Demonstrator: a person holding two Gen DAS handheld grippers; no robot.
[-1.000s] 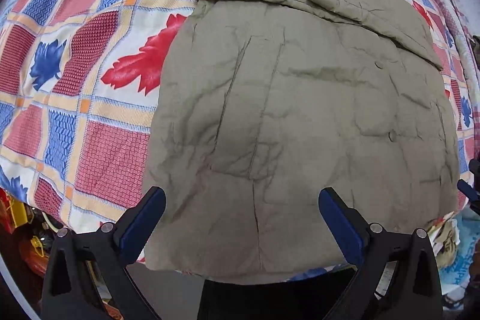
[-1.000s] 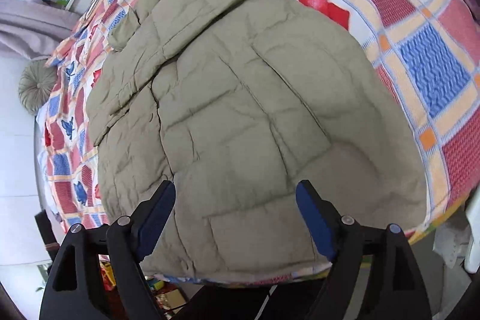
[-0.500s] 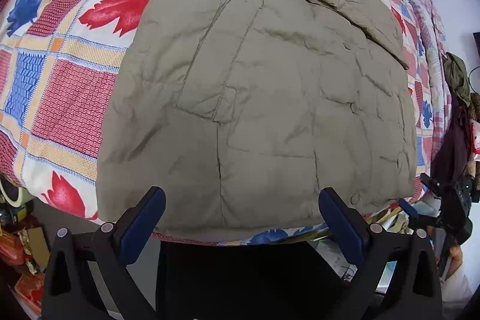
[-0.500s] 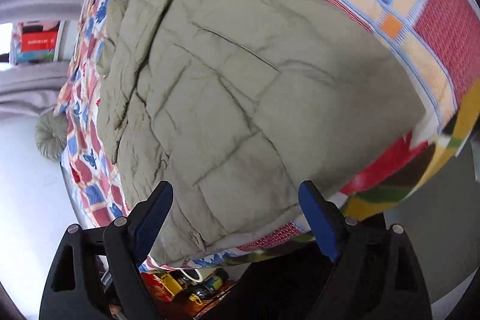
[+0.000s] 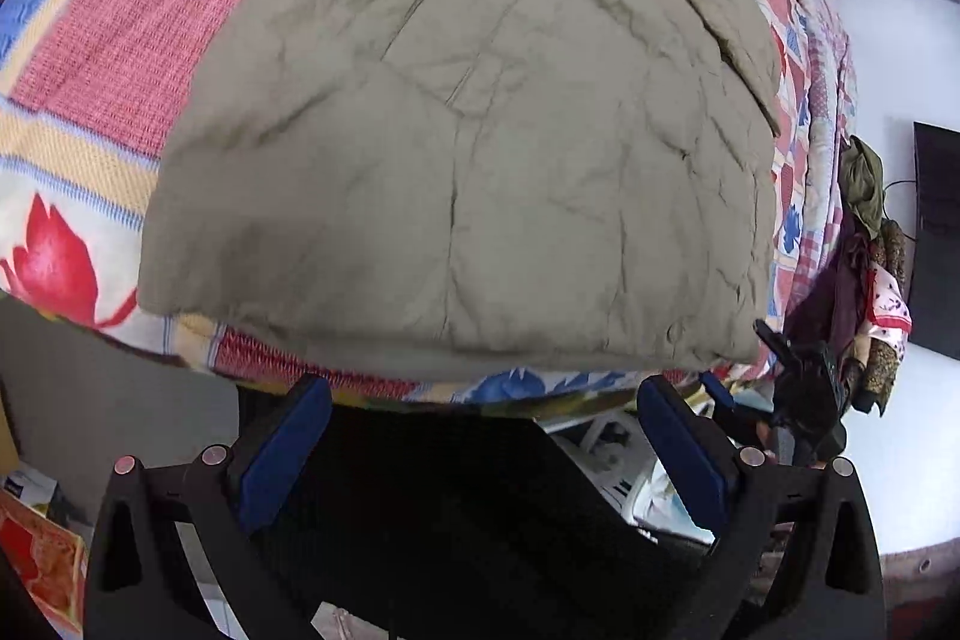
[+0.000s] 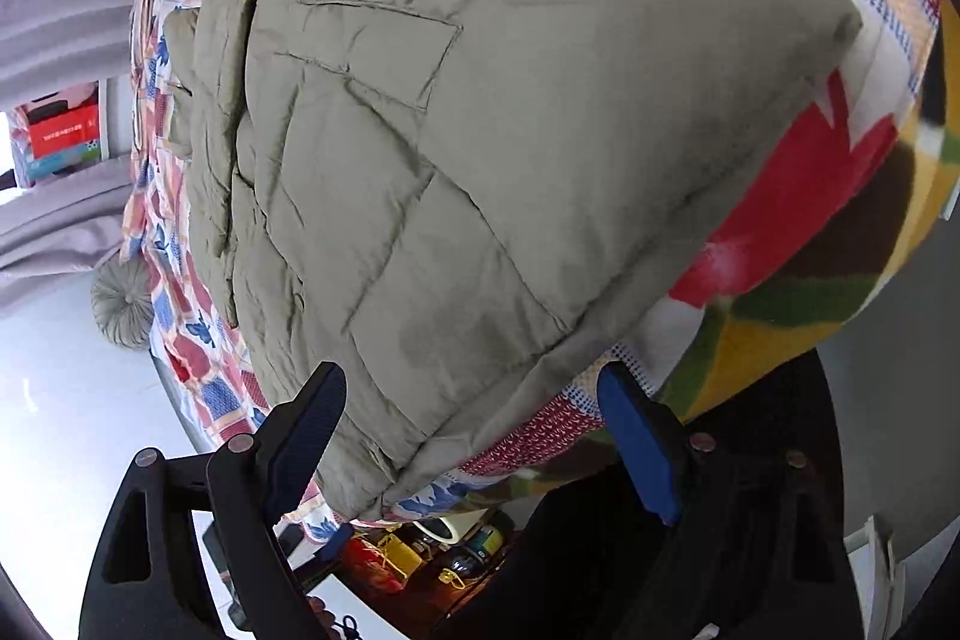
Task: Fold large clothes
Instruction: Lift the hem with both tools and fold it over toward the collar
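- Both of your claws have dropped and tipped toward the near hem of the jacket (image 5: 480, 130) since a second ago; the hem, which then sat between the fingers, now lies just above them in the left view.
- Your left claw (image 5: 480, 436) stands wide apart and holds nothing. Its blue pads (image 5: 288, 442) sit below the hem, in front of the dark gap under the bed's edge.
- Your right claw (image 6: 474, 430) is also spread wide and grips nothing. The jacket's near corner hangs between its fingers, but I cannot see either pad pressing on it.
- The jacket lies flat on the patterned bedspread (image 5: 102, 40), collar end far from you, hem at the bed's near edge. The other claw (image 5: 798, 388) shows at the right of the left view, beside that hem.
- My reading: you are lining up to pinch the hem at two corners for a fold toward the collar. The padding is thick, so take a deep bite or it may slip.
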